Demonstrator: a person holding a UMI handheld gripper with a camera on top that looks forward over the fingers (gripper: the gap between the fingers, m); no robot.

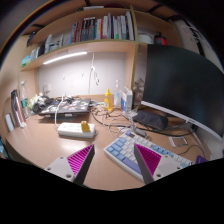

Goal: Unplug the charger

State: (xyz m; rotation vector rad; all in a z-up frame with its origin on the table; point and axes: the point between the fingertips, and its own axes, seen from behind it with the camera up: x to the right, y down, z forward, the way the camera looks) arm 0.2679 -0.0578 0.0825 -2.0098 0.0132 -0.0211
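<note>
Above the near edge of the desk [40, 140] the gripper [113, 160] hangs with its jaws spread wide and nothing held; the pink pads [80, 160] face each other across bare air. Between the fingers and just ahead lies a light keyboard [122, 150]. Beyond the left finger, further in on the desktop, sits a white power strip [74, 128] with a yellowish plug [86, 126] at its right end, well apart from the fingertips. Past it stand a yellow bottle [108, 99] and tangled cables. A dark monitor [178, 80] rises towards the right side, with a bookshelf [95, 30] above the back edge.
</note>
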